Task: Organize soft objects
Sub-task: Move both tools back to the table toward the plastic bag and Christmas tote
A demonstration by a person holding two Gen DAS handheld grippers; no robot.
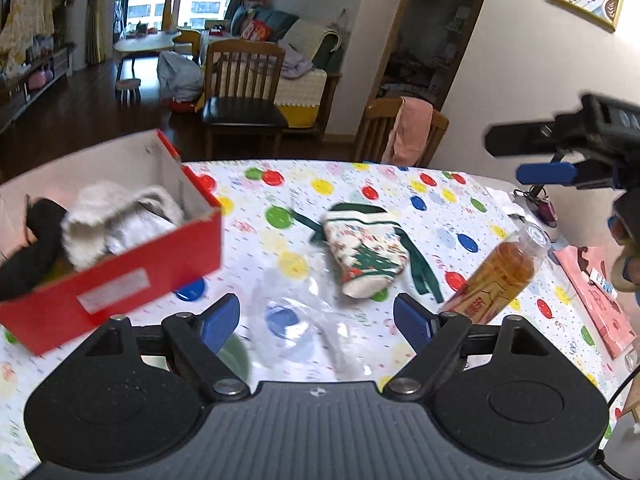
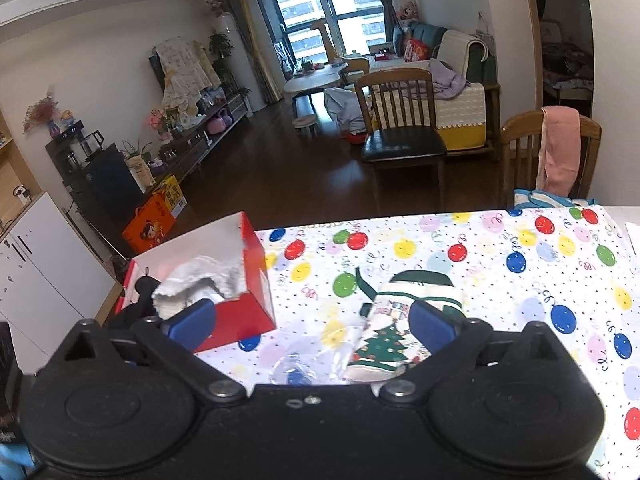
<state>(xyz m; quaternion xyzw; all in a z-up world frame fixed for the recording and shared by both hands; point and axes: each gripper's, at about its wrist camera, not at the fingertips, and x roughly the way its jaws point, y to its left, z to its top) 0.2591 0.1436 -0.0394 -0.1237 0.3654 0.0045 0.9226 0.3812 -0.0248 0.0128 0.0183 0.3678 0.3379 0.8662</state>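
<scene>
A red cardboard box (image 1: 120,280) stands at the table's left and holds a white fluffy cloth (image 1: 116,220) and a black soft item (image 1: 28,248). It also shows in the right wrist view (image 2: 244,320), with the white cloth (image 2: 200,280) inside. A Christmas-tree print pouch with green straps (image 1: 368,252) lies on the table's middle; it also shows in the right wrist view (image 2: 396,332). My left gripper (image 1: 320,320) is open and empty above a clear plastic bag (image 1: 312,320). My right gripper (image 2: 312,320) is open and empty above the table; it also shows in the left wrist view (image 1: 540,156).
A balloon-print tablecloth (image 1: 400,192) covers the table. A tea bottle (image 1: 500,276) lies on its side at the right, next to a pink booklet (image 1: 596,300). Wooden chairs (image 2: 400,120) stand beyond the far edge.
</scene>
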